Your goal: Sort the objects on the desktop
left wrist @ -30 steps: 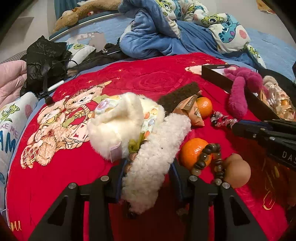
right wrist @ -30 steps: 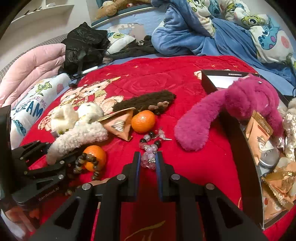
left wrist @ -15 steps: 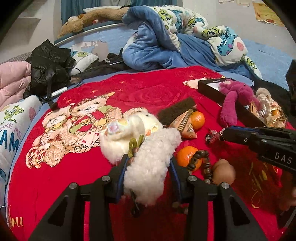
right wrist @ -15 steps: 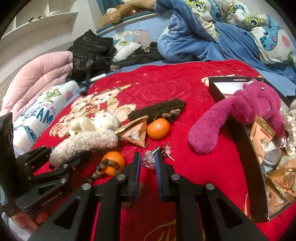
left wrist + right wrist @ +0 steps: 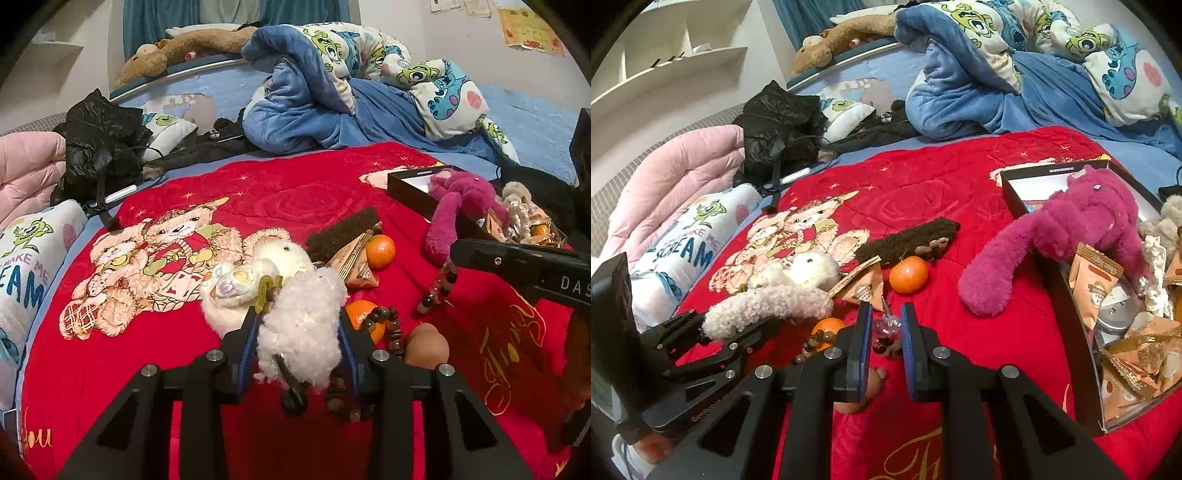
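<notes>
My left gripper is shut on a fluffy white plush toy, lifted above the red blanket; it also shows in the right wrist view. My right gripper is shut on a clear pink bead bracelet, which hangs from it in the left wrist view. A black box at right holds snack packets and a magenta plush that droops over its rim.
On the red blanket lie two oranges, a brown bead bracelet, a snack packet, a brown furry strip and a tan rounded object. Blue bedding is piled behind.
Both grippers rose. The left lifted the white plush off the blanket. The right lifted the pink bead bracelet, which now dangles.
</notes>
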A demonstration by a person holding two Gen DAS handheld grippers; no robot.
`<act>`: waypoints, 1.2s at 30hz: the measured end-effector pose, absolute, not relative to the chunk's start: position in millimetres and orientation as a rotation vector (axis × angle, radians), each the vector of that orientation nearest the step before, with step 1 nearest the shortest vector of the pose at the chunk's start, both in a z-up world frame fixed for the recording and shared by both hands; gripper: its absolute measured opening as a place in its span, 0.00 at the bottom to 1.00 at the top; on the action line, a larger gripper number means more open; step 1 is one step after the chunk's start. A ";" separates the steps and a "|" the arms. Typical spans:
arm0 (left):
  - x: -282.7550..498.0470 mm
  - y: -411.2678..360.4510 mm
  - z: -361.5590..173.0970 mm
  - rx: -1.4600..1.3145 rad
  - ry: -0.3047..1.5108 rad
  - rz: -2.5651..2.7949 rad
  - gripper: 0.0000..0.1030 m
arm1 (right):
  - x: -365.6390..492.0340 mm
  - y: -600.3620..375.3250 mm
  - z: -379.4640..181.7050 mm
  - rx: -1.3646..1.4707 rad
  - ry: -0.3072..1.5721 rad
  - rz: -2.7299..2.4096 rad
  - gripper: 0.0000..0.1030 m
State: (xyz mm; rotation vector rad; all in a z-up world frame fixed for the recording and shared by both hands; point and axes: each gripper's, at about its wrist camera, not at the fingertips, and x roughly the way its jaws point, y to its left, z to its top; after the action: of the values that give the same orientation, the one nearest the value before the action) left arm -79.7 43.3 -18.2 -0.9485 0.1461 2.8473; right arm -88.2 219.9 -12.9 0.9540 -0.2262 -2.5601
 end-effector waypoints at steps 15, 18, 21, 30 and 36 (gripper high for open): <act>-87.2 19.0 -31.3 -1.002 -0.094 2.762 0.39 | -90.8 213.1 -22.2 0.999 -0.176 -2.526 0.15; -86.7 18.8 -31.0 -0.992 -0.098 2.760 0.39 | -91.0 209.8 -24.0 1.007 -0.166 -2.521 0.15; -84.2 22.6 -28.3 -0.973 -0.065 2.765 0.36 | -90.8 207.9 -24.4 1.009 -0.162 -2.517 0.15; -71.6 28.0 -12.9 -0.876 0.003 2.817 0.36 | -89.3 210.4 -19.6 0.988 -0.181 -2.517 0.15; -63.2 23.1 1.5 -0.819 -0.025 2.823 0.36 | -86.5 214.7 -12.5 0.957 -0.209 -2.514 0.15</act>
State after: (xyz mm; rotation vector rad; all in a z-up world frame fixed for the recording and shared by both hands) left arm -63.2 23.1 1.5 -0.8192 -0.0253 2.8229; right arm -86.5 214.7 -12.5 0.9572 -0.2094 -2.5143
